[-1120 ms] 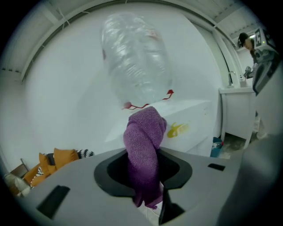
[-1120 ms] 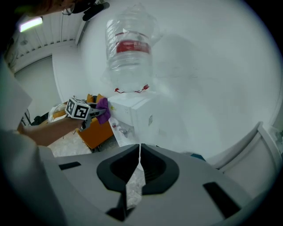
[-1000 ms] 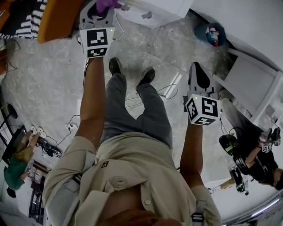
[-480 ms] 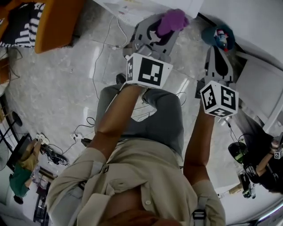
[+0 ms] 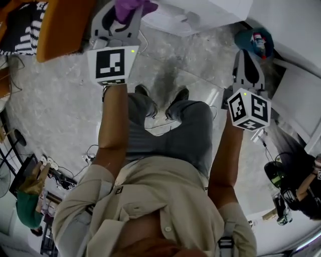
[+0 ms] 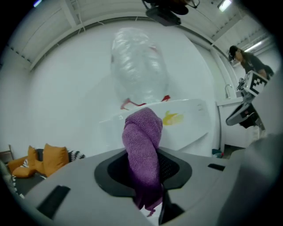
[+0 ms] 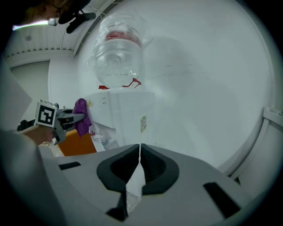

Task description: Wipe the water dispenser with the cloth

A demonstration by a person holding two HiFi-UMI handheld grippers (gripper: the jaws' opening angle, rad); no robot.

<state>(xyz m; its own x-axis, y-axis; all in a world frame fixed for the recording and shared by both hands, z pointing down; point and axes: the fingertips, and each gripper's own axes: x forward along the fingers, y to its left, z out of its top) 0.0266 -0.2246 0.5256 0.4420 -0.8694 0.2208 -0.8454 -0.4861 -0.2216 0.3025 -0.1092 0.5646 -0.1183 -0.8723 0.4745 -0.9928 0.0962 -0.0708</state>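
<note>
A purple cloth [image 6: 142,154] sticks up from my left gripper [image 6: 148,176], which is shut on it; in the head view the cloth [image 5: 131,7] shows at the top edge above the left gripper [image 5: 118,20]. The white water dispenser [image 6: 177,128] stands just ahead of it, with a clear bottle [image 6: 139,66] upside down on top. My right gripper [image 7: 139,165] is shut with nothing between its jaws, and it faces the dispenser [image 7: 126,117] from the side. In the head view the right gripper [image 5: 247,70] is held to the right of the dispenser [image 5: 195,15].
An orange cushion [image 5: 62,22] lies at the left. Cables [image 5: 155,123] run over the grey floor round my feet. A white shelf unit [image 5: 296,105] stands at the right, and a seated person [image 5: 296,188] is at the lower right. A teal bin [image 5: 252,37] sits near the wall.
My left gripper with the cloth has swung from the middle to the left along the dispenser's front. The right gripper has hardly moved.
</note>
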